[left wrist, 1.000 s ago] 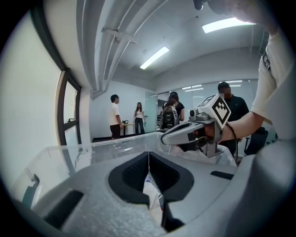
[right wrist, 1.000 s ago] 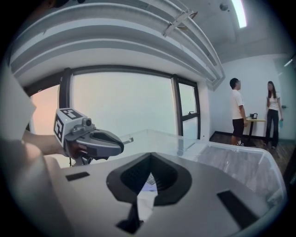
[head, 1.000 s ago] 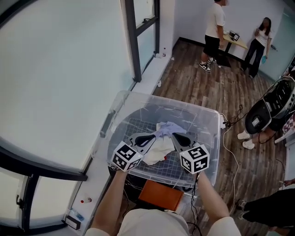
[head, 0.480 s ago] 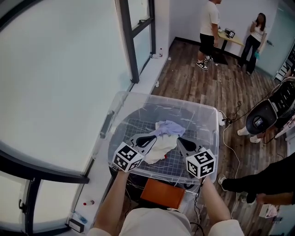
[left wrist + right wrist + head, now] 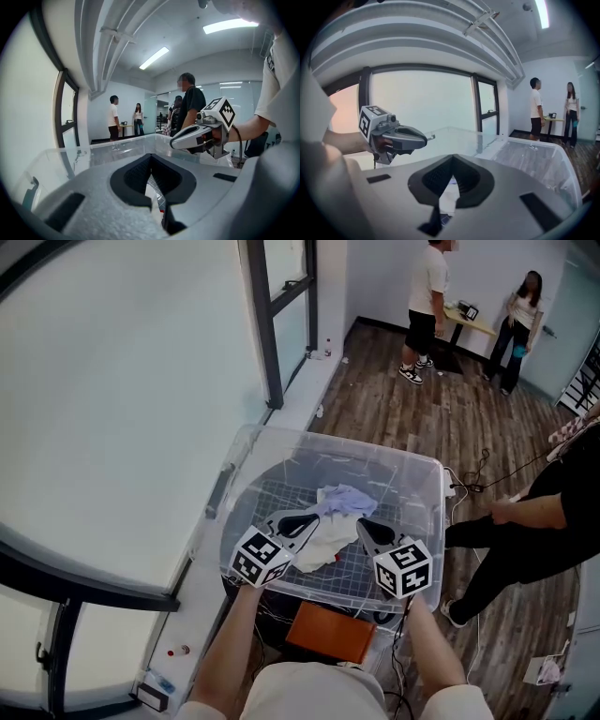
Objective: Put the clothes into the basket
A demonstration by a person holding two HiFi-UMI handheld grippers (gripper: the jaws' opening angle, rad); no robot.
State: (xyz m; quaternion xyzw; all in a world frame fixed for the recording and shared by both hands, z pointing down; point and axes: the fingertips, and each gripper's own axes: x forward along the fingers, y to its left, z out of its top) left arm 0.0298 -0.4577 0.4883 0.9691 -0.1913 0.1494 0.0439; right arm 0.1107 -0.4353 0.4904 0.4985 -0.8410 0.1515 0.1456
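Observation:
A clear plastic basket [image 5: 246,444] stands in front of me. A white and lavender heap of clothes [image 5: 334,514] lies on its ribbed floor. My left gripper [image 5: 310,518] hovers over the basket's near side, its tip at the heap's left edge, jaws shut with nothing between them. My right gripper [image 5: 362,524] hangs just right of the heap, also shut and empty. In the left gripper view the shut jaws [image 5: 151,158] point across the basket, with the right gripper [image 5: 199,137] beside them. The right gripper view shows its shut jaws [image 5: 452,161] and the left gripper [image 5: 396,136].
An orange box [image 5: 329,635] sits under the basket's near edge. A person in dark clothes [image 5: 544,521] stands close on the right. Two people [image 5: 431,296] stand far back by a small table. A window wall with a dark frame [image 5: 264,324] runs along the left. Cables [image 5: 473,549] lie on the wood floor.
My right gripper has drawn back slightly from the heap toward me. The left gripper has barely moved. The dark-clothed person has walked in on the right.

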